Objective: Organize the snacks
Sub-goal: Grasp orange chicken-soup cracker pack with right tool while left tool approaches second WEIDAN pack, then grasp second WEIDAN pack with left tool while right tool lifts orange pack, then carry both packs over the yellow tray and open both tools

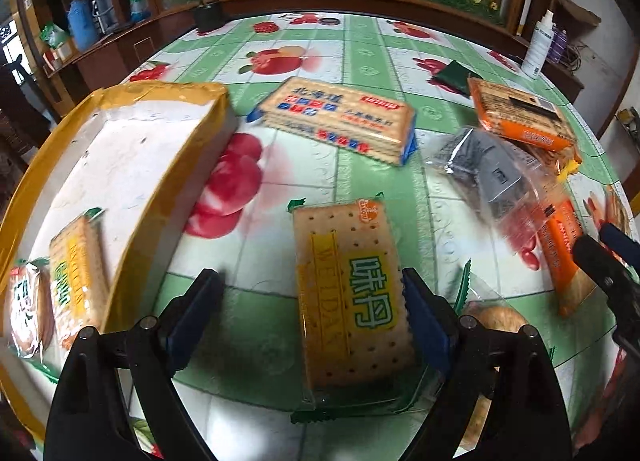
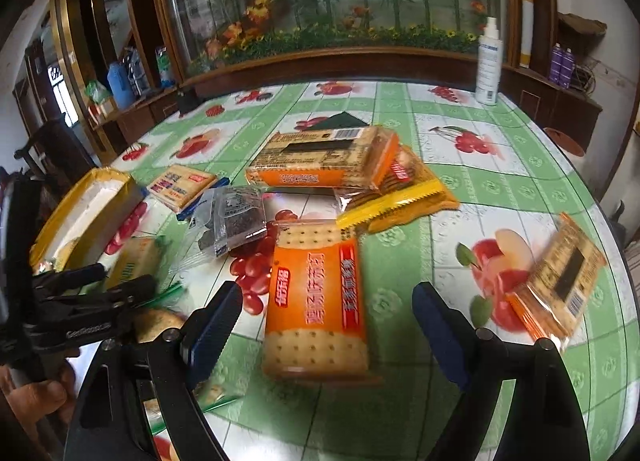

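My left gripper (image 1: 312, 305) is open around a yellow-green cracker pack (image 1: 352, 297) that lies on the table between its fingers. A yellow-rimmed white tray (image 1: 120, 165) at the left holds a matching cracker pack (image 1: 76, 273) and a round biscuit pack (image 1: 28, 309). My right gripper (image 2: 328, 321) is open around an orange cracker pack (image 2: 316, 301) lying on the table. The left gripper shows at the left edge of the right wrist view (image 2: 80, 301). The tray shows there too (image 2: 80, 209).
A blue-label cracker pack (image 1: 340, 121), a dark silver packet (image 1: 480, 169) and orange packs (image 1: 520, 113) lie farther back. An orange pack (image 2: 560, 281) lies to the right, and stacked orange and yellow packs (image 2: 340, 165) behind. A spray bottle (image 2: 490, 61) stands at the table's far edge.
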A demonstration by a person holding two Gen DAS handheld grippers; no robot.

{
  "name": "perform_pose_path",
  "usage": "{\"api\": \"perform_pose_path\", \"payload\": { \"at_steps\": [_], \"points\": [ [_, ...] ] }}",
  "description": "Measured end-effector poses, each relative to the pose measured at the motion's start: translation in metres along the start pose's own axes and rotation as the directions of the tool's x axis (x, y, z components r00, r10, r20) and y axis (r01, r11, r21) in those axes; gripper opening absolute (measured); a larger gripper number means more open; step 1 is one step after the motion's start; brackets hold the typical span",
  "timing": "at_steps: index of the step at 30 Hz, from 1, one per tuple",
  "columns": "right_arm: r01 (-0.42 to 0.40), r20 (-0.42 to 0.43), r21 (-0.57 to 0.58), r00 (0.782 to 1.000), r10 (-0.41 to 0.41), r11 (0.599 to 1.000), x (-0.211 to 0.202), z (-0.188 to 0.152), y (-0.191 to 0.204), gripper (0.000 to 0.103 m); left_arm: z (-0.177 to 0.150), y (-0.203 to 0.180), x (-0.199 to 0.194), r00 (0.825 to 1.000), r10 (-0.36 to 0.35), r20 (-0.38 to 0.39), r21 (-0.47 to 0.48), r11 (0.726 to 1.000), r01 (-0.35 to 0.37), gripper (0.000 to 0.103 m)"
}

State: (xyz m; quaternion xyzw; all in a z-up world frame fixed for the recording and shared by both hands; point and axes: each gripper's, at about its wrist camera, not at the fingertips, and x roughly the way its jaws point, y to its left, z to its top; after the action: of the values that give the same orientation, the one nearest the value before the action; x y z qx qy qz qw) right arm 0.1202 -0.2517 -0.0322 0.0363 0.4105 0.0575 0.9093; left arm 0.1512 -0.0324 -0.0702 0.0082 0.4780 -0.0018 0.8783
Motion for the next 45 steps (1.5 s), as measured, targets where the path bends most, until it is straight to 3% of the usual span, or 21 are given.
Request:
{"api": "perform_pose_path", "payload": {
  "at_steps": [7,8,10,12,14,17,24,27,29,34,41,45],
  "points": [
    [0.033,-0.118,-0.044,0.992,-0.038,0.998,0.032,-0.007,0.009,0.087,-0.008,0.008,-0.003,1.0,-0.017,0.007,-0.012,1.0,0.017,0.091],
    [0.038,-0.106,-0.043,0.994,-0.042,0.998,0.029,-0.007,0.009,0.084,-0.006,0.007,-0.002,1.0,-0.015,0.001,-0.014,1.0,0.015,0.091],
    [0.043,-0.114,-0.036,0.992,-0.047,0.998,0.028,-0.008,0.007,0.067,0.001,0.003,0.001,0.999,-0.026,-0.025,-0.01,1.0,0.026,0.091],
    [0.049,-0.101,-0.034,0.993,-0.053,0.998,0.024,-0.009,0.006,0.057,0.011,-0.001,0.003,0.997,-0.068,-0.033,-0.022,0.997,0.068,0.091],
    [0.042,-0.1,-0.024,0.994,-0.045,0.999,0.021,-0.011,0.004,0.057,0.016,0.0,0.005,0.997,-0.07,-0.042,-0.039,0.997,0.069,0.091],
    [0.038,-0.098,-0.023,0.994,-0.04,0.999,0.018,-0.012,0.003,0.057,0.014,0.003,0.009,0.998,-0.016,-0.056,-0.015,1.0,0.015,0.091],
    [0.006,-0.085,0.016,0.996,-0.004,1.0,0.01,-0.013,-0.002,0.055,-0.001,0.01,0.002,1.0,0.005,-0.001,-0.002,1.0,-0.005,0.091],
    [0.003,-0.066,0.027,0.998,-0.001,1.0,0.002,-0.014,-0.002,0.055,-0.004,0.01,-0.003,1.0,-0.005,0.02,-0.008,1.0,0.005,0.077],
    [0.003,-0.061,0.038,0.998,-0.001,0.999,-0.002,-0.016,-0.003,0.055,-0.005,0.01,-0.006,1.0,-0.019,0.025,-0.012,1.0,0.02,0.06],
    [0.0,-0.032,0.075,0.999,0.002,0.997,-0.015,-0.023,-0.011,0.055,-0.011,0.01,-0.013,0.998,-0.022,0.051,-0.023,0.999,0.023,0.049],
    [-0.014,0.048,0.102,0.999,0.009,0.995,-0.036,-0.027,-0.014,0.055,-0.019,0.019,-0.042,0.984,0.026,0.177,-0.077,0.997,-0.012,0.045],
    [-0.023,0.091,0.091,0.996,0.014,0.996,-0.045,-0.027,-0.008,0.055,-0.021,0.028,-0.058,0.975,0.015,0.221,-0.11,0.994,0.01,0.045]
  ]
}}
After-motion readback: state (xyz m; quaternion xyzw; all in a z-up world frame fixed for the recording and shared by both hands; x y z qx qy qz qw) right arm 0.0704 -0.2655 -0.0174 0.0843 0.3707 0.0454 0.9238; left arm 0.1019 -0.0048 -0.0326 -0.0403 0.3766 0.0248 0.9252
